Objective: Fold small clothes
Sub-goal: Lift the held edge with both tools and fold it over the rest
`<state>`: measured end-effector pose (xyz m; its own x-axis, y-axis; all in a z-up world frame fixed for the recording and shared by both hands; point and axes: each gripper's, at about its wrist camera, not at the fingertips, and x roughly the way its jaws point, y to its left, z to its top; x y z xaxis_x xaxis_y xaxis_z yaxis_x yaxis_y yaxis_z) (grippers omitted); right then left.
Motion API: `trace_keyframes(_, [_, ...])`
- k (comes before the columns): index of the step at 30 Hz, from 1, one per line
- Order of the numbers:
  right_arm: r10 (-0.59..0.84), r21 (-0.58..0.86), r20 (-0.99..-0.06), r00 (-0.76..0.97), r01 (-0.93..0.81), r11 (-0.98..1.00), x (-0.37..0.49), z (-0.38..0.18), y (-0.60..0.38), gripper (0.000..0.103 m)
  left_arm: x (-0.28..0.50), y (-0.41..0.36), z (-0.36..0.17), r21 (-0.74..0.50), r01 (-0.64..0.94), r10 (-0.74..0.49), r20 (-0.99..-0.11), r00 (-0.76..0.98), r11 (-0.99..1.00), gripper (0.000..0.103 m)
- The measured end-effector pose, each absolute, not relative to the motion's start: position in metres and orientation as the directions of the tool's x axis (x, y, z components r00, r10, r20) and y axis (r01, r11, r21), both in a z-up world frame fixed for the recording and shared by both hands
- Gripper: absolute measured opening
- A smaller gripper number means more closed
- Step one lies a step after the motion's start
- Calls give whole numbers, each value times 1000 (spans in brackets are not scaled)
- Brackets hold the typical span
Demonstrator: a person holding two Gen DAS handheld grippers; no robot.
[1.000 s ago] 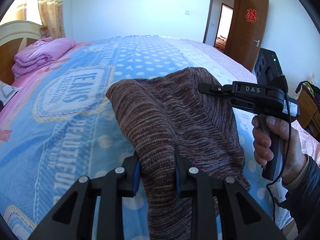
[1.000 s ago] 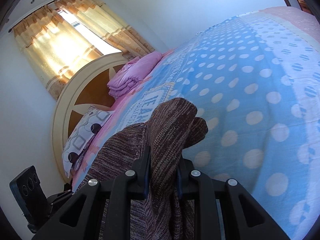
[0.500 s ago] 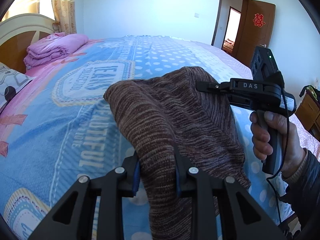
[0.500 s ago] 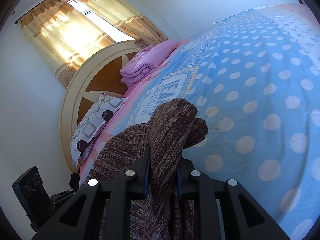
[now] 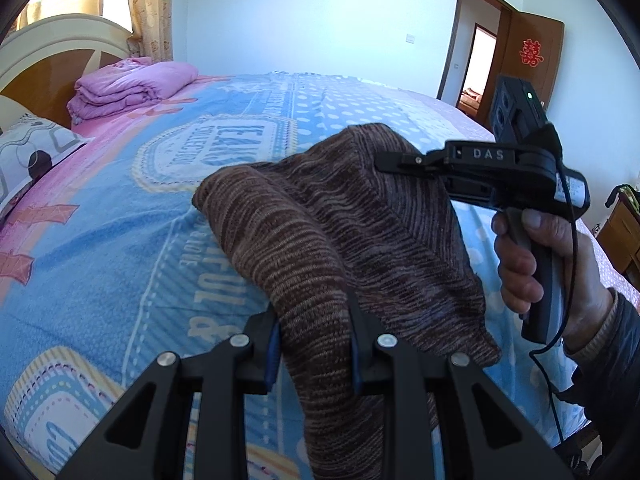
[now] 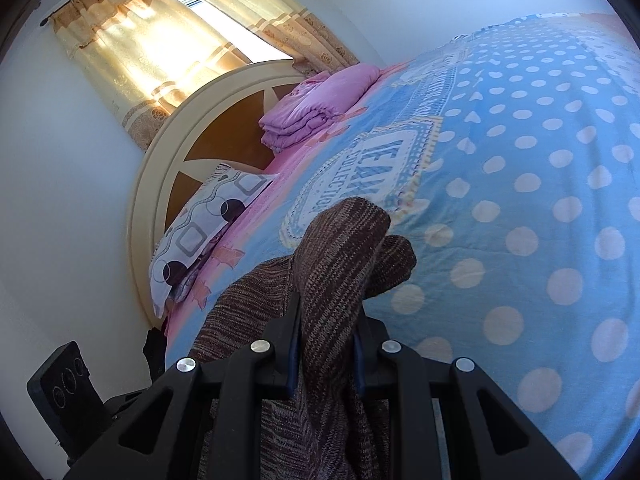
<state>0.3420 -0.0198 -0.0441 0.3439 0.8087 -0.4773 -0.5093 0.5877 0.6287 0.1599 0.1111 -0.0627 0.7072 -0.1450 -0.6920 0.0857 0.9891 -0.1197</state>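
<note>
Knitwear is filling the gap of the left hand-held gripper at the bottom centre of the left wrist view — its two blue-lined jaws are standing only a little apart and are pinching a thick fold of the brown knit garment. From that grip the garment is running up toward the middle of the frame and draping down to the right, its lower edge hanging in front of the bed.

At centre right of the same view the right hand-held gripper is reaching in level from the right, its tip lying against the upper right edge of the garment. A hand in a dark sleeve is wrapping around its handle at the right edge, with a thin black cable looping below.

In the right wrist view the right hand-held gripper is sitting at bottom centre, its jaws likewise narrowly apart and clamping a bunched fold of the brown knit garment, which is rising above the jaws and spilling down to the lower left.

Beyond the garment the bed's blue polka-dot cover is spreading across the right of that frame. Farther out — toward the upper left — a folded pink quilt, a patterned pillow and a curved headboard are lying under a curtained window.
</note>
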Motion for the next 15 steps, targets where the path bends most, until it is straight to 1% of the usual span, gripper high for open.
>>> trace_keyframes(5, [807, 607, -500, 314, -537, 586, 341, -44, 0, 21, 153, 124, -66, -112, 63, -124, -695, 708, 992, 28])
trace_keyframes(15, [800, 608, -533, 277, -532, 589, 343, -56, 32, 21, 149, 136, -93, -120, 31, -109, -732, 672, 992, 28])
